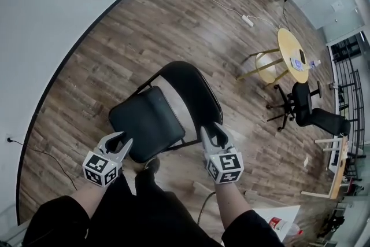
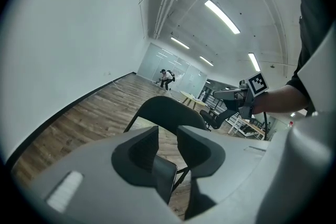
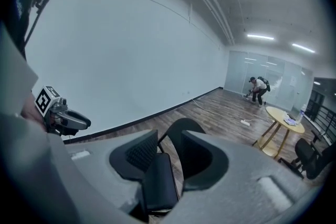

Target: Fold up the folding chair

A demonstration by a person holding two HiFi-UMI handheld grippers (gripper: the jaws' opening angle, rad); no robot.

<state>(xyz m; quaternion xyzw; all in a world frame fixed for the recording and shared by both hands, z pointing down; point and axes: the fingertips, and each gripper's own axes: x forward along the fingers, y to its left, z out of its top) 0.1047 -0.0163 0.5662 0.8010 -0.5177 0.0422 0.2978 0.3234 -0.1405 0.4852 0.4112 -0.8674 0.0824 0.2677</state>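
- Folding chair (image 1: 151, 122): padded black seat, vinyl-like cover with a soft sheen; backrest black, smooth, duller; frame a thin black tube, looks like painted metal.
- Floor (image 1: 144, 37): wood-look planks, brown, grain visible, low gloss.
- Wall (image 1: 46, 3): white, smooth, matt.
- Left gripper (image 1: 120, 139) and right gripper (image 1: 211, 129): grey moulded plastic bodies, matt; inner pads (image 3: 140, 152) dark and finely ribbed.
- Marker cubes (image 1: 102, 168): flat black-and-white print, no shine.
- Round table (image 1: 289, 46): pale yellow wood-look top, smooth; legs the same tone.
- Office chair (image 1: 312, 115): black, matt; cloth or plastic, cannot tell.
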